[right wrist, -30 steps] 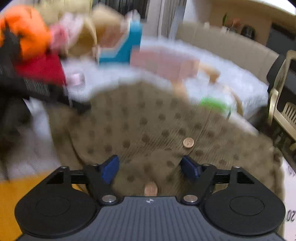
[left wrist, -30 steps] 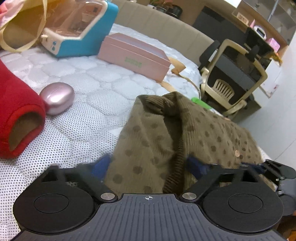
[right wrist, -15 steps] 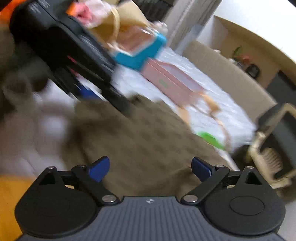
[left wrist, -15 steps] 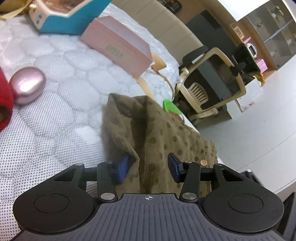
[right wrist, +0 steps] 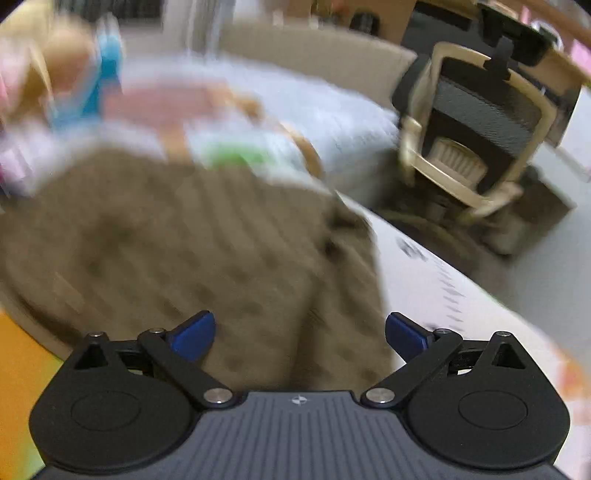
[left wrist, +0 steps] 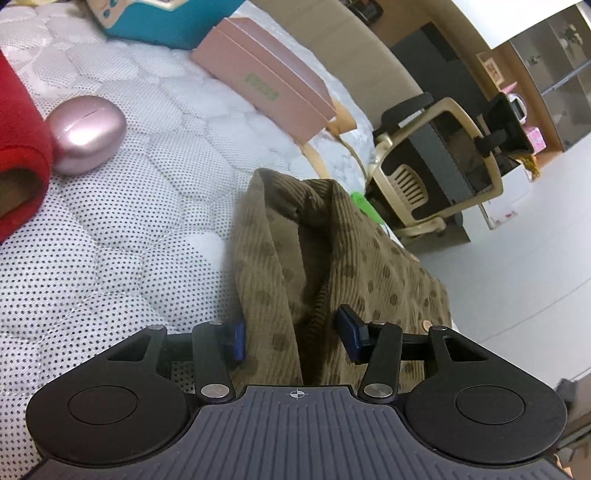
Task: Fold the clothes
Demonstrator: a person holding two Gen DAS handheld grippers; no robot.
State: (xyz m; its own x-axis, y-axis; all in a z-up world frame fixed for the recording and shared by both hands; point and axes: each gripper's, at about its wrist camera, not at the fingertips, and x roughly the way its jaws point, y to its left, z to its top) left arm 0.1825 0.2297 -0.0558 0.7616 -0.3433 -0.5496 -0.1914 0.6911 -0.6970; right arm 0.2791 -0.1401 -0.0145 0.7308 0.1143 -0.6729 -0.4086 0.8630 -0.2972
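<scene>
The left gripper has its jaws partly spread on either side of a raised fold of the brown dotted garment; the left blue pad lies against the cloth, while the right pad sits just beside the ribbed edge, and a firm pinch cannot be made out. The garment rises in a ridge between the jaws and runs away from them, its far end bunched into a peak. It lies on the white quilted mattress near the bed's edge, with a small button showing on its right side.

The right gripper holds its jaws wide apart, with nothing between the blue pads but the garment lying below and ahead. That view is heavily blurred, so finer detail of the cloth cannot be told.

Farther out on the mattress in the left view, a shiny pink oval case rests just beside a red cloth item. Beyond them lie a long pink box and a teal box. A green object peeks out behind the garment's peak. Off the bed stands a beige and black office chair on the pale floor.
</scene>
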